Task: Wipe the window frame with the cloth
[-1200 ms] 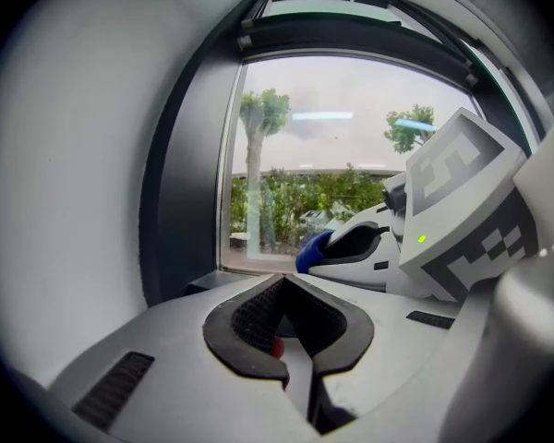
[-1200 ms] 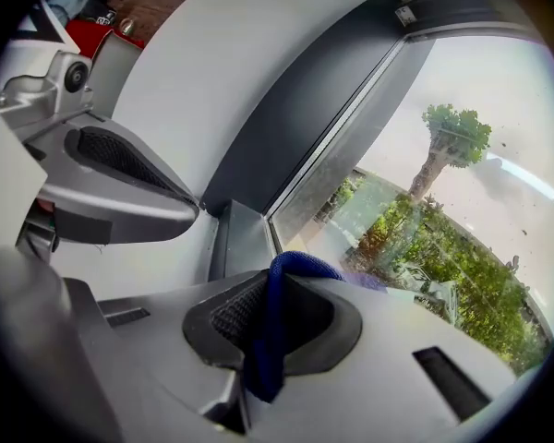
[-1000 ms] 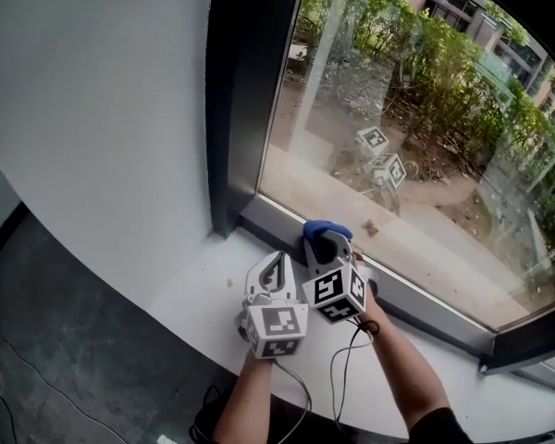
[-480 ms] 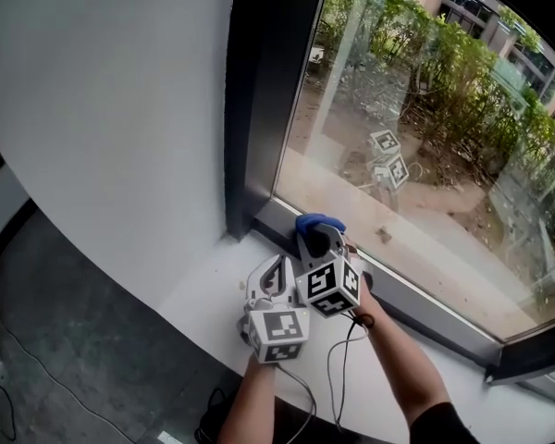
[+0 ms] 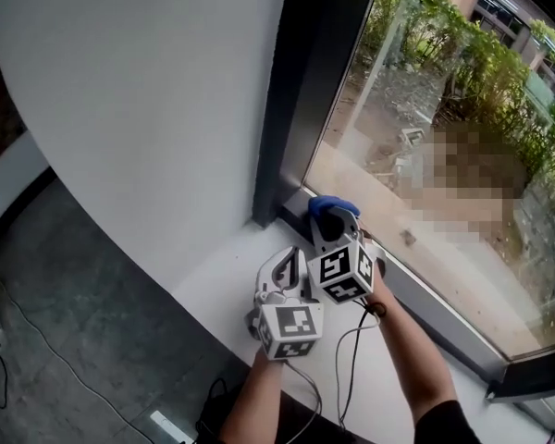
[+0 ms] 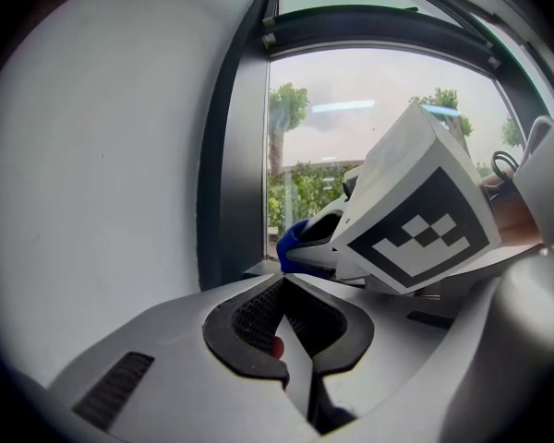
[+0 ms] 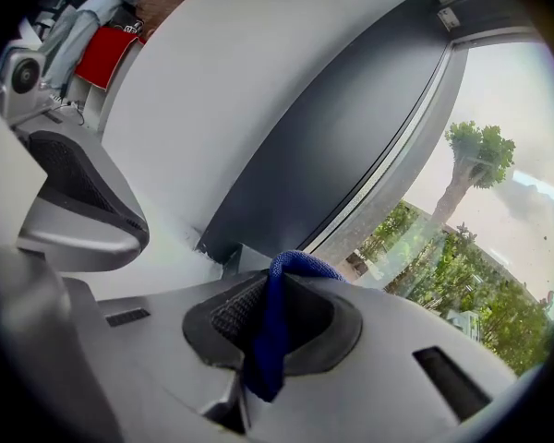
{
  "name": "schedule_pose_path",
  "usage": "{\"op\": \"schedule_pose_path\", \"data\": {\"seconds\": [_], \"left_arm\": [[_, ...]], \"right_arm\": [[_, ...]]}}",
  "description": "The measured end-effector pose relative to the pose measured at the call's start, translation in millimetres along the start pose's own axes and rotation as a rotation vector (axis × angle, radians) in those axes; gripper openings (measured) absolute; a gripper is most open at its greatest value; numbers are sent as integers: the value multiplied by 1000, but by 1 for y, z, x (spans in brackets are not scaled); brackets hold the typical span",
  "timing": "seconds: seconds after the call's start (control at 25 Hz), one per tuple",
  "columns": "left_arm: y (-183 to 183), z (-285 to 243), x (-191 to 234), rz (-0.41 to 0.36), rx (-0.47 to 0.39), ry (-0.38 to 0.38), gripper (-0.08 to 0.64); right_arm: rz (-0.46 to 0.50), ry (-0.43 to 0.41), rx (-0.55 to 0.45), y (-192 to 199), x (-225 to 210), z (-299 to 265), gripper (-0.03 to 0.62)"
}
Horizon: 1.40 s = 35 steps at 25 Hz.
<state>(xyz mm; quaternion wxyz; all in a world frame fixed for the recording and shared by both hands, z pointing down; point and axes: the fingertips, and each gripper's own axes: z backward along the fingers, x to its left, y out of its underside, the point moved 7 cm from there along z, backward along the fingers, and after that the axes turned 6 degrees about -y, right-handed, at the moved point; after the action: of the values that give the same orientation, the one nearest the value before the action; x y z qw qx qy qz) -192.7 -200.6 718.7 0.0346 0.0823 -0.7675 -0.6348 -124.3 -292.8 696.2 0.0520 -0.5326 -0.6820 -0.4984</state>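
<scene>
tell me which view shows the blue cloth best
The right gripper view: the cloth sits centre frame, clamped by the right gripper. The head view shows only its blue tip; the left gripper view, a small sliver.

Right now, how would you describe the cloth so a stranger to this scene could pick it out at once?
Start at the big window and follow its dark frame down to the bottom left corner. There the right gripper pinches a cloth in its fingers; it is the only bright blue thing among white and grey.
</scene>
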Motion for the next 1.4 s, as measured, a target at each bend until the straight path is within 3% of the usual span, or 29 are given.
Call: {"op": "schedule_pose_path", "data": {"seconds": [0.8, 1.4], "left_arm": [[4, -3, 2, 24, 26, 5, 5], [5, -3, 1, 32, 13, 2, 5]], "right_arm": [[-53, -23, -37, -25, -9, -38, 23], [-182, 65, -121, -38, -30, -35, 23]]}}
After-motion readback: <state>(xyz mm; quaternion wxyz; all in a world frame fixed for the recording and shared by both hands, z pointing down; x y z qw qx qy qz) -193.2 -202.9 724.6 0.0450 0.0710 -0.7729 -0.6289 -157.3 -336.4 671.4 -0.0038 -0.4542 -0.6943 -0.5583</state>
